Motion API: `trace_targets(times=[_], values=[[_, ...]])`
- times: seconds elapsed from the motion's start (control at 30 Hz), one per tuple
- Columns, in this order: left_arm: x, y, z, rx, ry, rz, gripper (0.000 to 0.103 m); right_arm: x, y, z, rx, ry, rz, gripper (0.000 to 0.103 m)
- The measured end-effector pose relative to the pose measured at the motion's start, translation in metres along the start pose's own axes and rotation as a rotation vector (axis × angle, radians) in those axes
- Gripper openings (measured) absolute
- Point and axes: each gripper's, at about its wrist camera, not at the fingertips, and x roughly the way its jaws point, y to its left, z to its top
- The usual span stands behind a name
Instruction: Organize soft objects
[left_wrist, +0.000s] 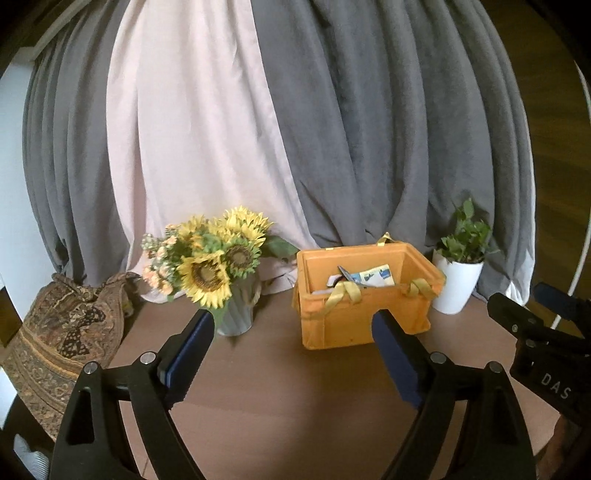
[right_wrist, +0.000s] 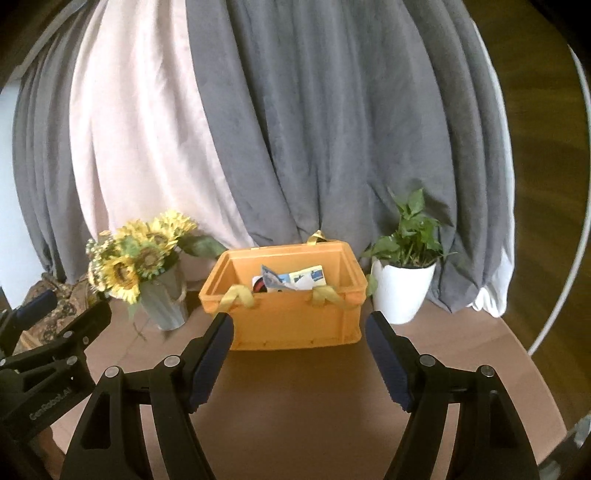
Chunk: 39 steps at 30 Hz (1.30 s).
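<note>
Grey and pale pink curtains (left_wrist: 295, 129) hang across the whole back of both views, their hems bunched on the far edge of a round brown table (left_wrist: 288, 387).

On the table, toward the back, stands an orange crate (right_wrist: 291, 321) with yellow strap handles (right_wrist: 238, 295) draped over its near rim. Inside it lie a few soft packets (right_wrist: 295, 278), blue and white, leaning against the back wall; what else is in there is too small to tell.

Only the left wrist view shows in full a patterned brown cloth bag (left_wrist: 62, 343), slumped at the table's left edge; in the right wrist view just a sliver of it shows behind the other tool.

Left of the crate is a bunch of sunflowers (left_wrist: 210, 266) in a pale ribbed vase (left_wrist: 238, 314). Right of the crate, just beside it, a small green plant (right_wrist: 410, 232) grows in a white pot (right_wrist: 402, 291).

The left gripper (left_wrist: 293, 332) is released, nothing between its blue-padded fingers (left_wrist: 192, 350), with the vase and crate beyond. The right gripper (right_wrist: 299, 328) is also spread and empty, its fingers (right_wrist: 386, 354) framing the crate's front wall without touching it. Each tool shows at the side of the other's view.
</note>
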Motion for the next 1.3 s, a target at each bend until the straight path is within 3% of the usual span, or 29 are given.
trace_targets(times=[0.57, 0.93, 1.03, 1.3], values=[[-0.124, 0.004, -0.039, 0.018, -0.031, -0.027, 0.092, -0.133, 0.014, -0.057, -0.005, -0.042, -0.042, 0.075], [-0.178, -0.021, -0.055, -0.014, -0.049, -0.006, 0.098, -0.184, -0.01, -0.068, -0.027, -0.06, -0.045, 0.075], [-0.189, -0.028, -0.059, -0.017, -0.057, -0.001, 0.1, -0.198, -0.019, -0.074, -0.027, -0.063, -0.046, 0.084], [-0.219, -0.045, -0.071, -0.02, -0.065, 0.013, 0.103, -0.229, -0.041, -0.087, -0.02, -0.08, -0.046, 0.084]])
